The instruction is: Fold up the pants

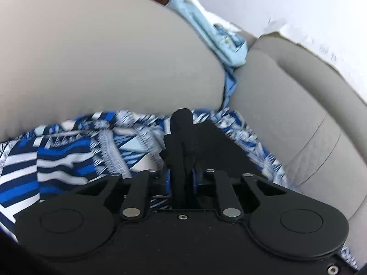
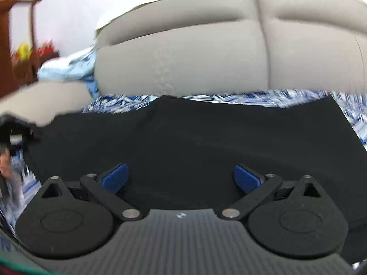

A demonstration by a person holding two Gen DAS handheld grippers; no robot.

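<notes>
While the left gripper point(image 1: 181, 178) pinches a bunched edge of the pants point(image 2: 195, 146), they lie spread on the sofa point(image 2: 183, 68) seat over a sheet point(image 1: 68, 151); right gripper point(image 2: 180, 178) gapes, empty above them, folding barely begun

A grey sofa point(image 2: 183, 64) fills both views, with two padded back cushions parted by a vertical seam and a rounded armrest point(image 1: 91, 57) at its left end. A blue-and-white patterned sheet point(image 1: 68, 151) covers the seat. Light blue cloth point(image 1: 229, 45) is bunched between armrest and back cushion. A white wall point(image 2: 73, 11) stands behind. Brown wooden furniture point(image 2: 20, 68) stands beyond the armrest.
</notes>
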